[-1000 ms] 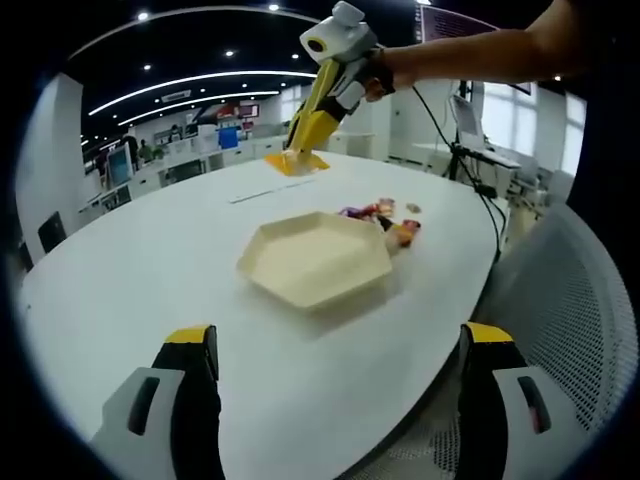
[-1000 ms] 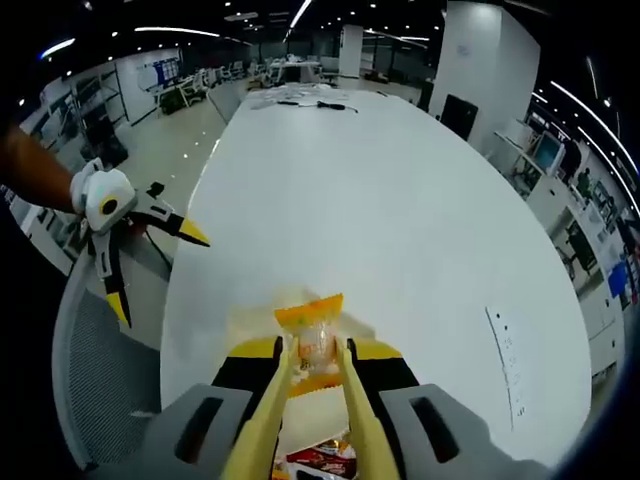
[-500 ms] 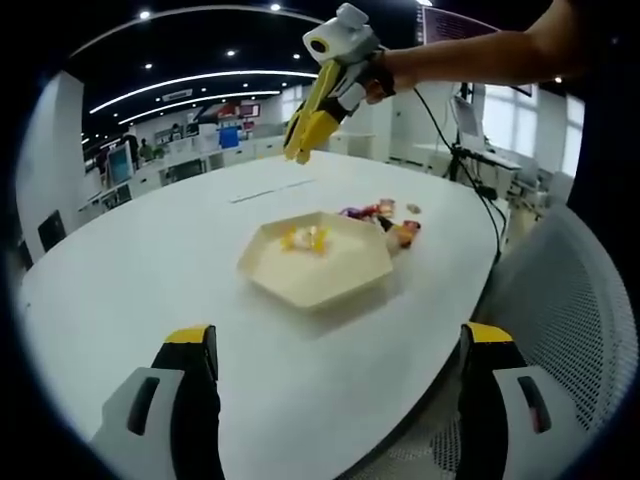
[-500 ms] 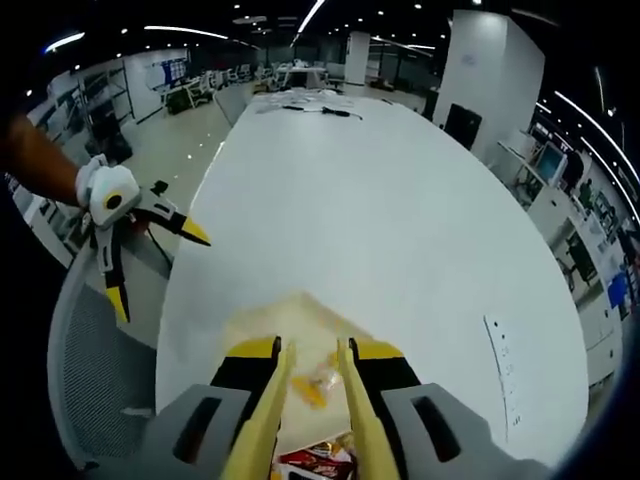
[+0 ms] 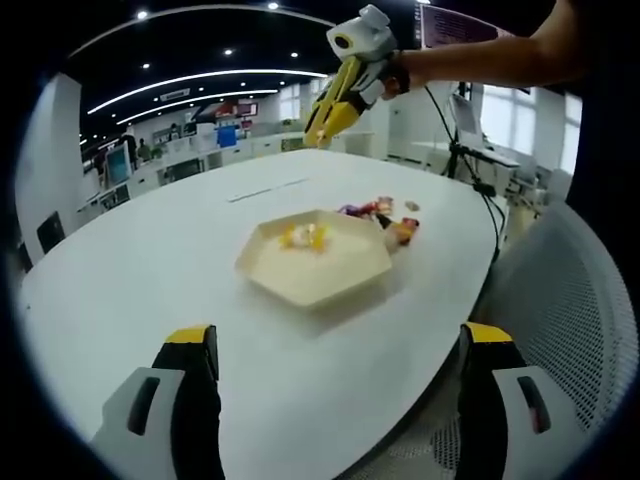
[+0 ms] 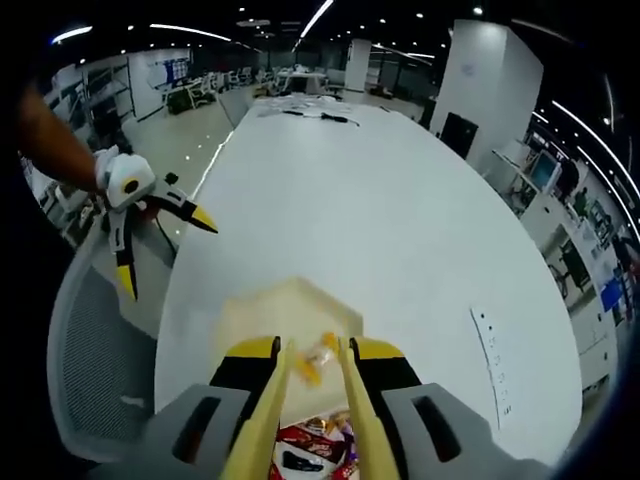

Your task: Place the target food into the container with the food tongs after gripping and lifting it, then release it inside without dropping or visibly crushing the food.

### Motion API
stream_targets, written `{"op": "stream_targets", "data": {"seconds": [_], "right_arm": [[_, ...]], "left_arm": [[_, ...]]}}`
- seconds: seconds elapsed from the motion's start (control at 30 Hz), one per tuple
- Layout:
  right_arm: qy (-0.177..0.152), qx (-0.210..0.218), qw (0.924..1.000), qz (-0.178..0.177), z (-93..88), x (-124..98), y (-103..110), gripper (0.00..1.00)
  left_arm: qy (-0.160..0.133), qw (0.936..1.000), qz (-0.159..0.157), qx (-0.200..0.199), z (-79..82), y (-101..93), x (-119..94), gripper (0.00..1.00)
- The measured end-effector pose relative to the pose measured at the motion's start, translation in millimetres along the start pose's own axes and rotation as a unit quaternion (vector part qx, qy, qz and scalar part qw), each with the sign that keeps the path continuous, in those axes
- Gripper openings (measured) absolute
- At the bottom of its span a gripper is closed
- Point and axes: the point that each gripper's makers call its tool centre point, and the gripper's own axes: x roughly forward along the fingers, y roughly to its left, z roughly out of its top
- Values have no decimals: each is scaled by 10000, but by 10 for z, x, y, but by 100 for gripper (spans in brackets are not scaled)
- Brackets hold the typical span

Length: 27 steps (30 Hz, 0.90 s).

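A cream hexagonal tray [image 5: 340, 272] sits on the white table, and an orange-and-clear food packet [image 5: 303, 237] lies inside it. High above and behind the tray, my right gripper [image 5: 338, 100] is shut on yellow food tongs [image 5: 322, 128] whose tips hold nothing. In the right gripper view the tongs [image 6: 283, 368] point down over the tray [image 6: 262, 305], with the packet [image 6: 318, 357] showing between the arms. My right gripper [image 6: 315, 350] grips the tongs. My left gripper [image 5: 338, 338] stands open near the table's edge, and appears open off the table's side [image 6: 165, 250].
Several snack packets [image 5: 385, 213] lie in a pile just beyond the tray, also at the bottom of the right gripper view [image 6: 310, 445]. A mesh chair [image 5: 570, 300] stands by the table edge. A paper strip [image 6: 493, 360] lies on the table.
The packet left the tongs and now lies in the tray. The right gripper with the tongs has risen and drawn away from the tray. The left gripper has stayed put.
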Motion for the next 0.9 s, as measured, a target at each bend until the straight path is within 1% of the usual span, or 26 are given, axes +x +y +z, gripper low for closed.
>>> {"op": "stream_targets", "data": {"seconds": [0.2,0.5,0.57,0.67,0.9], "right_arm": [[-43,-42,10000,-12,-121,-123,56,26],[-51,118,9999,-89,-322,-312,122,27],[26,59,9999,-131,-406,-372,141,27],[38,97,9998,-170,-513,-451,141,27],[49,414,9982,-427,-803,-652,59,27]], "left_arm": [[9,10000,17,16,-6,8,-5,96],[11,10000,-6,19,-8,3,-6,96],[22,10000,2,29,-13,7,-7,96],[-7,10000,16,31,-3,12,-9,96],[17,10000,-14,47,-14,3,-7,96]]}}
